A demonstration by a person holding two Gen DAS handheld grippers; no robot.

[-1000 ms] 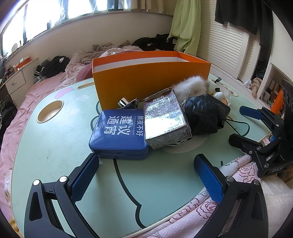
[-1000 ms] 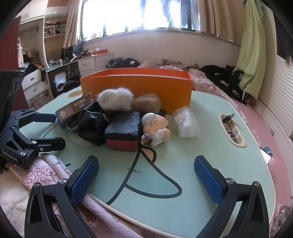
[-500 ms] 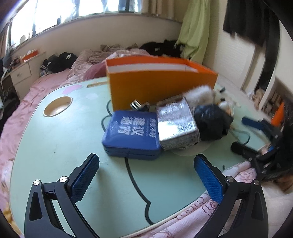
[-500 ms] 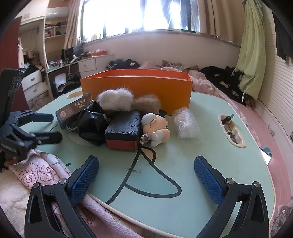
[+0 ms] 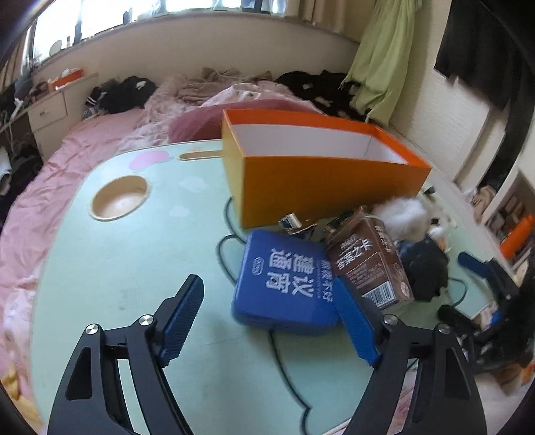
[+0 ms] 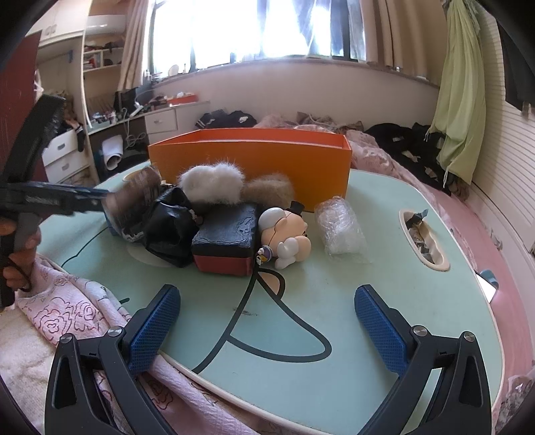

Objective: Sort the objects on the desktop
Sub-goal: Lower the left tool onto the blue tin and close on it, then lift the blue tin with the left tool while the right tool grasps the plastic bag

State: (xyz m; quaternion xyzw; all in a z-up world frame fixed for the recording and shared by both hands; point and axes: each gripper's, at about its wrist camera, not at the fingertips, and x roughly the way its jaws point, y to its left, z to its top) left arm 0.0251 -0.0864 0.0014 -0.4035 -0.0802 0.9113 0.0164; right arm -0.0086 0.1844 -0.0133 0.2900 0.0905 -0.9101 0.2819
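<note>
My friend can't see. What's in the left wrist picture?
The left gripper is closing above a green table, its right pad overlapping a blue case. A brown carton leans beside it, before an empty orange box.

Daylight from the blown-out window point(image 6: 267, 30) lights both fisheye views; left view slightly motion-blurred.

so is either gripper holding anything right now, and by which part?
Nothing is held. The left gripper is closing with its pads short of the blue case, not touching it. The right gripper is open over bare table.
</note>
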